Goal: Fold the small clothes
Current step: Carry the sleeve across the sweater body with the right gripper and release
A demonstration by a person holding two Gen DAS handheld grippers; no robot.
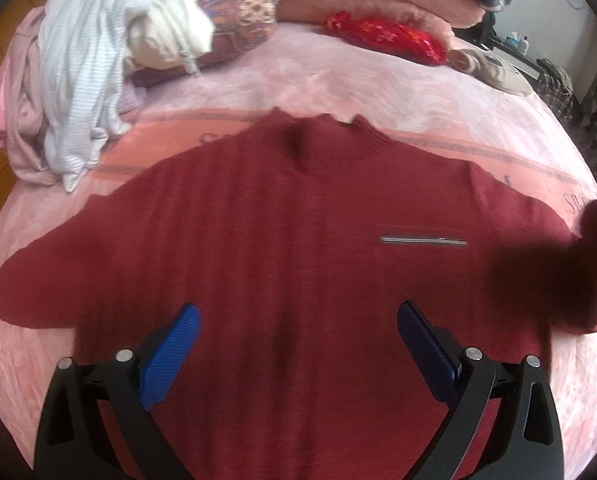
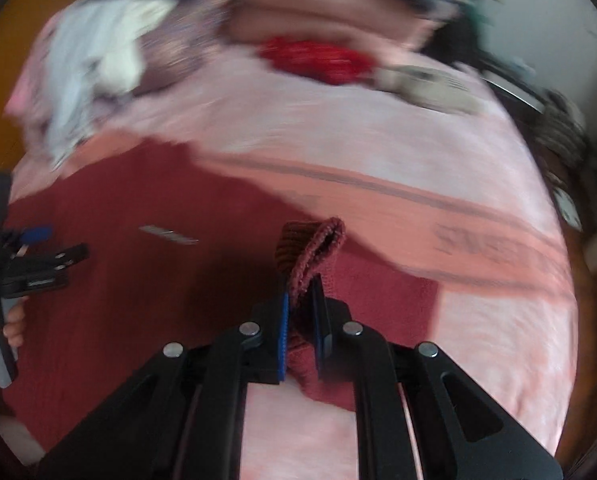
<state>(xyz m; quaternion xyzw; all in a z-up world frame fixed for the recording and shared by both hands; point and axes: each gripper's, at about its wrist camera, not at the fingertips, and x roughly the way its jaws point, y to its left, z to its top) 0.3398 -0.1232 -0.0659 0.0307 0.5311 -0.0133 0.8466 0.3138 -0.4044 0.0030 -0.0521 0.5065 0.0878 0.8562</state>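
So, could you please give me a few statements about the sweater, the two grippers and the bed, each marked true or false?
1. The right gripper is shut on the cuff of the dark red sweater. True.
2. The left gripper is clamped on the sweater's collar. False: its jaws stand wide open above the sweater's body, gripping nothing.
3. The sweater lies spread on a pink blanket. True.
4. The pile of pale clothes sits to the right of the sweater in the left wrist view. False: it is at the upper left.
5. A bright red pouch lies beyond the sweater. True.
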